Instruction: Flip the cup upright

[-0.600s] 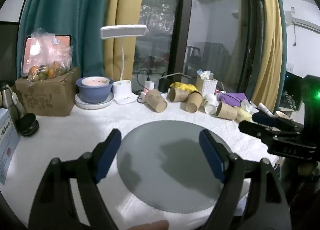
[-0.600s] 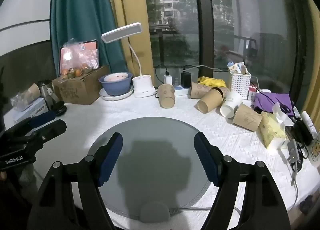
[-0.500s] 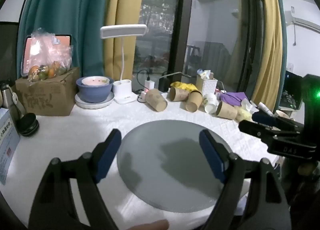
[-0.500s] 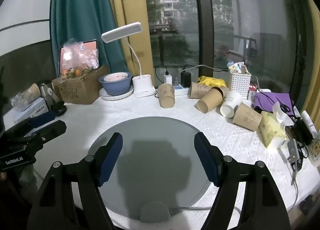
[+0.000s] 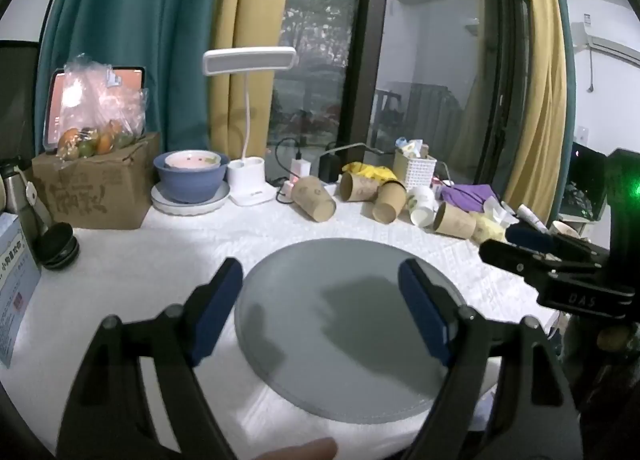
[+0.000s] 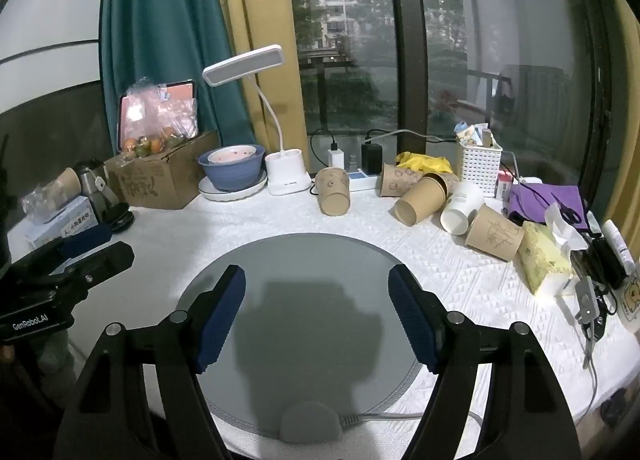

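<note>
Several paper cups lie on their sides at the back of the white table: a brown one (image 6: 333, 196) nearest the lamp, also in the left wrist view (image 5: 314, 198), two more brown ones (image 6: 420, 199), a white one (image 6: 460, 207) and another brown one (image 6: 494, 233). My left gripper (image 5: 322, 310) is open and empty above the round grey mat (image 5: 344, 324). My right gripper (image 6: 318, 316) is open and empty above the same mat (image 6: 312, 260). Both are well short of the cups.
A white desk lamp (image 6: 286, 176), a blue bowl on a plate (image 6: 232, 170), a cardboard box with bagged fruit (image 6: 160, 176), a white basket (image 6: 480, 164), a tissue pack (image 6: 544, 256), purple cloth (image 6: 548, 200) and cables line the table's back and right.
</note>
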